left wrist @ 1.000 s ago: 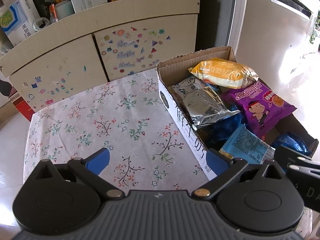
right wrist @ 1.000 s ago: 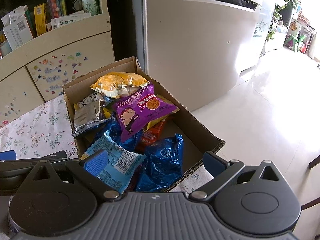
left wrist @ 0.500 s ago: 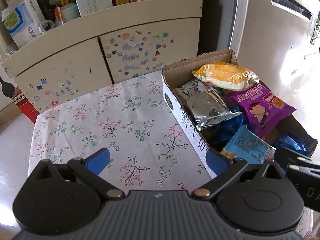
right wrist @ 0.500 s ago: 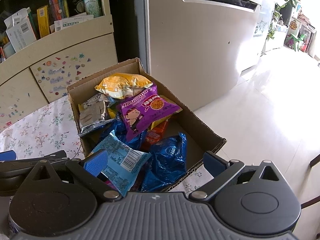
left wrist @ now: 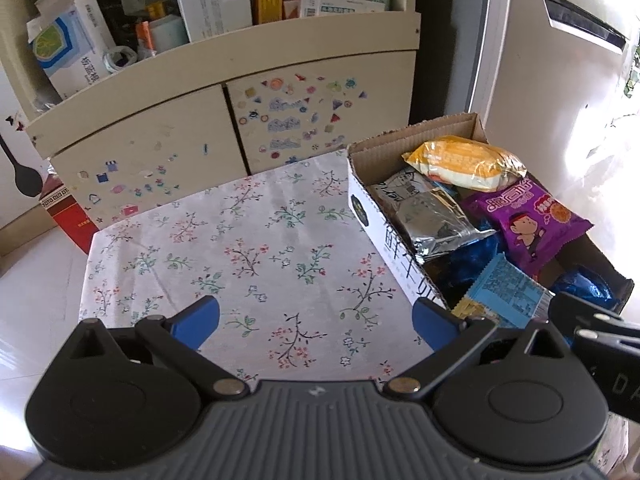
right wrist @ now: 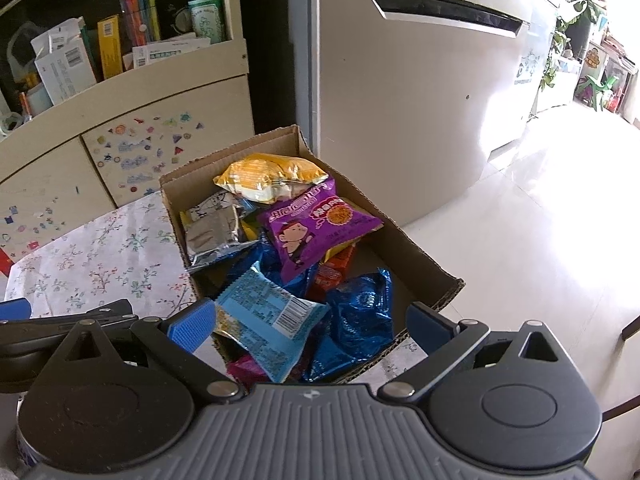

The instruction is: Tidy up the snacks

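Observation:
A cardboard box (right wrist: 424,256) full of snack packets stands on the right side of a floral-cloth table (left wrist: 248,248). In it lie a yellow packet (right wrist: 268,176), a purple packet (right wrist: 316,224), a silver packet (right wrist: 212,236), a light blue packet (right wrist: 268,316) and dark blue packets (right wrist: 360,320). The box (left wrist: 380,236) also shows in the left wrist view. My left gripper (left wrist: 316,320) is open and empty above the cloth, left of the box. My right gripper (right wrist: 312,324) is open and empty above the box's near end.
A cream cabinet (left wrist: 192,120) with stickers and a cluttered shelf stands behind the table. A fridge (right wrist: 400,80) stands right of the box. A red carton (left wrist: 68,216) sits on the floor at the left. Tiled floor (right wrist: 520,240) lies to the right.
Both grippers have pulled back and risen slightly, so more of the table and cabinet shows. Both stay open and empty. The snacks have not moved.

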`<state>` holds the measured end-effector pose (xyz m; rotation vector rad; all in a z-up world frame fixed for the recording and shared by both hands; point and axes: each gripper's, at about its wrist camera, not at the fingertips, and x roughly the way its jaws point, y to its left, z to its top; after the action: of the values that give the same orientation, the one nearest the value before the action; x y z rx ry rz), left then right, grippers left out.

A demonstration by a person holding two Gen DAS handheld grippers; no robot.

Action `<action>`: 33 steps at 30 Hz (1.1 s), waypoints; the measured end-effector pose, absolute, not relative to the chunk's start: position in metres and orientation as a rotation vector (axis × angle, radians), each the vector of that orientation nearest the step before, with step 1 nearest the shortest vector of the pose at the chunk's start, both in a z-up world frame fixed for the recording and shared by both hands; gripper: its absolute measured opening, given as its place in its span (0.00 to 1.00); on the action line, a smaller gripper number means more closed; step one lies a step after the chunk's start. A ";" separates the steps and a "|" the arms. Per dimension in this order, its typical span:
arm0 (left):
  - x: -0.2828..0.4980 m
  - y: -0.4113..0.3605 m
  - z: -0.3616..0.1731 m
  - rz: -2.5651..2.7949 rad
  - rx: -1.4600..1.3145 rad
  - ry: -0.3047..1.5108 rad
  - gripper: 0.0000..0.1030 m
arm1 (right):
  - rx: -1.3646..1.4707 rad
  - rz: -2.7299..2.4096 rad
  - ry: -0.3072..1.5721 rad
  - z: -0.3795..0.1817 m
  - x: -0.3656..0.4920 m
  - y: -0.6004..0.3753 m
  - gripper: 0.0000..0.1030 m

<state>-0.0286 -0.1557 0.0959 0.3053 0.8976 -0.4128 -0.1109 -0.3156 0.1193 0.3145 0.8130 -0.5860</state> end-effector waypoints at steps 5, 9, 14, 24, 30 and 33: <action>-0.030 -0.148 0.101 -0.406 0.299 0.884 0.99 | 0.306 -0.579 0.799 0.124 -0.111 -0.308 1.00; -0.031 -0.141 0.106 -0.397 0.298 0.866 0.99 | 0.298 -0.570 0.790 0.128 -0.111 -0.300 1.00; -0.032 -0.129 0.110 -0.379 0.298 0.852 0.99 | 0.282 -0.553 0.781 0.131 -0.110 -0.288 1.00; -0.034 -0.090 0.113 -0.339 0.287 0.843 0.99 | 0.266 -0.484 0.774 0.130 -0.106 -0.258 1.00; -0.035 -0.067 0.110 -0.300 0.283 0.862 0.99 | 0.243 -0.453 0.771 0.125 -0.105 -0.236 1.00; -0.038 -0.057 0.107 -0.283 0.286 0.869 0.99 | 0.237 -0.442 0.775 0.123 -0.105 -0.227 1.00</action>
<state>-0.0376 -0.0571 0.1072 0.2864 0.8687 -0.2828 -0.1048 -0.2270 0.1226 0.2372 0.7753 -0.4417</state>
